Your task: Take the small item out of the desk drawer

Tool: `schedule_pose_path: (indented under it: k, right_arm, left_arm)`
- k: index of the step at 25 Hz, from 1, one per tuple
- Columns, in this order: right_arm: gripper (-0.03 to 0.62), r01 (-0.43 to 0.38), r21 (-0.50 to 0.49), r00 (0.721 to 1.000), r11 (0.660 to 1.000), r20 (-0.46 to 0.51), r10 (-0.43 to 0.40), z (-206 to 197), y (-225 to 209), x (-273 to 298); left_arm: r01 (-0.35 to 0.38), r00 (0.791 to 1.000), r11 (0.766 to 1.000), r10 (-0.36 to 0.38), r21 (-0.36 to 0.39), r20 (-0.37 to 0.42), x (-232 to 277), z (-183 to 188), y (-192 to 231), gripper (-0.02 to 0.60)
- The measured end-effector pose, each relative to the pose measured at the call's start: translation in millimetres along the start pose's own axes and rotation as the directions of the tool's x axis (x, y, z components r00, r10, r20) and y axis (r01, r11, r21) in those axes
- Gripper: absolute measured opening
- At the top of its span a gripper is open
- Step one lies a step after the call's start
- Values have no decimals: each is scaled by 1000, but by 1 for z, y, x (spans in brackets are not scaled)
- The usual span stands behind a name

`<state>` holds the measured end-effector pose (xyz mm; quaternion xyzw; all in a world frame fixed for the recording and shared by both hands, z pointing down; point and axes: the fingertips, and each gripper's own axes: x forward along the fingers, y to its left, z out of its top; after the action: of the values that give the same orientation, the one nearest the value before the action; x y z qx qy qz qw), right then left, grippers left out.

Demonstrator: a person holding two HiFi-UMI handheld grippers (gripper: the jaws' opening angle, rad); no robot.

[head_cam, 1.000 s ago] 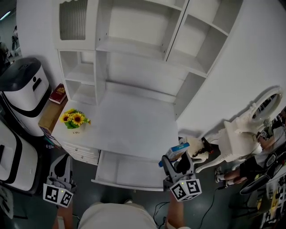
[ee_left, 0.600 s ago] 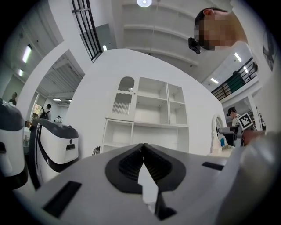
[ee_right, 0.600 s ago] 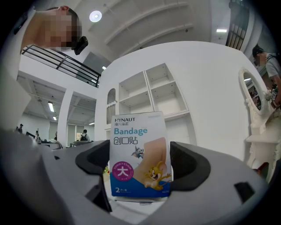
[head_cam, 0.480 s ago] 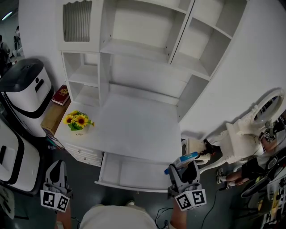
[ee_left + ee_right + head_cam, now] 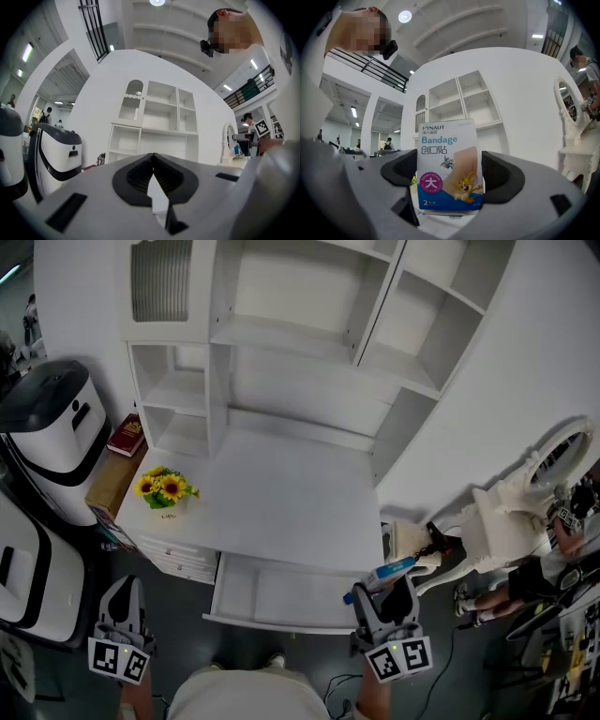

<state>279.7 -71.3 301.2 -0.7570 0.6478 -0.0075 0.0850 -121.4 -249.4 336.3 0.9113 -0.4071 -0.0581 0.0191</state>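
The white desk drawer point(image 5: 281, 594) stands pulled out under the desktop, and it looks empty. My right gripper point(image 5: 382, 587) hovers over the drawer's right front corner, shut on a small blue-and-white bandage box point(image 5: 382, 573). In the right gripper view the bandage box point(image 5: 449, 164) stands upright between the jaws, which press its two sides. My left gripper point(image 5: 124, 601) hangs left of the desk, below the side drawers, away from the open drawer. In the left gripper view its jaws meet with nothing between them point(image 5: 153, 161).
A pot of sunflowers point(image 5: 165, 491) stands at the desktop's left edge, and a red book point(image 5: 125, 434) lies on a low stand beside it. White shelving point(image 5: 309, 343) rises behind the desktop. A white-and-black machine point(image 5: 49, 432) is at the left, a white chair point(image 5: 502, 521) at the right.
The right gripper has drawn back toward me and slightly right with the bandage box, off the desktop edge to the drawer's front corner. The left gripper has sunk a little lower.
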Motion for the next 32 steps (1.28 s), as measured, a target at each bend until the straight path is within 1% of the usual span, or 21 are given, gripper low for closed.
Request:
schedule_pose_path:
  k: [11,17,27,32]
  right_arm:
    - [436,11,12,1000,1000,4,-11,2,9,-15]
    - [435,16,-14,1000,1000,-13,-16,-2,15,-15]
    - [435,-1,-23,999,1000,-35,1,-6,25,-11]
    - [435,-8,-44,999,999,-39,6,-4,30,-7]
  left_arm:
    - [20,1000,1000,-20,-8,-5,-10,-3,-2,14]
    - [19,1000,1000,-19,-12,-10,-16,-4,-1,14]
    - [16,1000,1000,-17,-25,-26,-23,-10,-1,14]
    - [19,999,999,-20,-32,-28,-22,-12,0,14]
